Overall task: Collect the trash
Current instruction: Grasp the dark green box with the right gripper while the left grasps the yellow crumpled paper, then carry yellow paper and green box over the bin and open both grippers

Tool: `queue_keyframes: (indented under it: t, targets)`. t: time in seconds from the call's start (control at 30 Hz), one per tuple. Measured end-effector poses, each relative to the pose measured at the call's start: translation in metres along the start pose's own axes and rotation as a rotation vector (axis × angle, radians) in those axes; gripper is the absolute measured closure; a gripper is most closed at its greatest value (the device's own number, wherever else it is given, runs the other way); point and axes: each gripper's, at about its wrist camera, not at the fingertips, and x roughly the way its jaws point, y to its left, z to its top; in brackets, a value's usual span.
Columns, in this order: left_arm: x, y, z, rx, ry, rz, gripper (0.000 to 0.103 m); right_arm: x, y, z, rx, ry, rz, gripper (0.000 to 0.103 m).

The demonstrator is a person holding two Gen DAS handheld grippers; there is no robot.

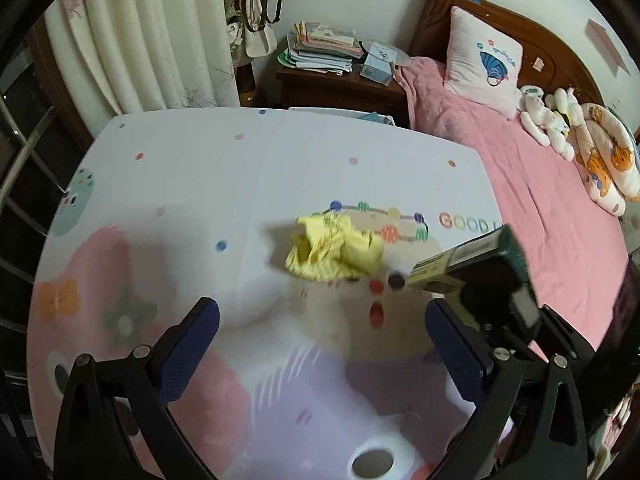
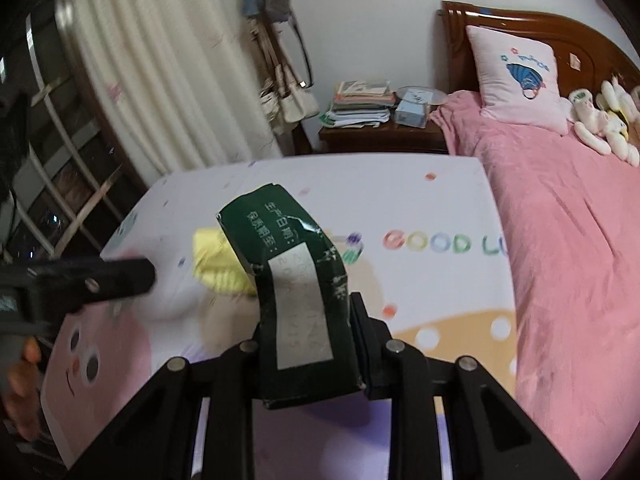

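We've got the crushed dark green carton [image 2: 296,292] clamped between the pads of our right gripper [image 2: 308,344], tilted up over the white cartoon-printed table [image 1: 192,184]. Our left gripper [image 1: 322,340] hangs spread wide and empty above that table, near the crumpled yellow paper wad [image 1: 334,252] lying on it, just beside the carton.

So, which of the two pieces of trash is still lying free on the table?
The crumpled yellow paper: it rests on the patterned tablecloth with no gripper touching it. The dark green carton is clamped in the right gripper.
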Motion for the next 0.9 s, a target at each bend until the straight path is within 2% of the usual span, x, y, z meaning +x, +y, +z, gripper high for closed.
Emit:
queue_keyframes:
  t: [0.17, 0.37, 0.47, 0.53, 0.67, 0.83, 0.9]
  targets:
    - [0.039, -0.008, 0.029, -0.039, 0.042, 0.009, 0.001, 0.014, -0.02, 0.018, 0.059, -0.029, -0.004, 0.077]
    - [0.082, -0.008, 0.04, -0.073, 0.11, 0.028, 0.001, 0.027, -0.03, 0.019, 0.104, -0.028, 0.008, 0.077]
    - [0.1, -0.01, 0.041, -0.072, 0.14, 0.035, 0.015, 0.032, -0.031, 0.014, 0.109, -0.013, 0.018, 0.077]
    - [0.111, -0.011, 0.038, -0.073, 0.171, 0.031, 0.029, 0.031, -0.031, 0.011, 0.104, -0.016, 0.02, 0.077]
    - [0.116, -0.011, 0.034, -0.089, 0.162, 0.03, 0.034, 0.029, -0.032, 0.007, 0.099, -0.014, 0.025, 0.078]
    - [0.109, -0.011, 0.033, -0.085, 0.124, 0.016, 0.052, 0.026, -0.034, 0.004, 0.093, -0.015, 0.035, 0.078]
    - [0.104, -0.014, 0.031, -0.065, 0.117, 0.021, 0.054, 0.023, -0.032, 0.002, 0.092, -0.015, 0.042, 0.078]
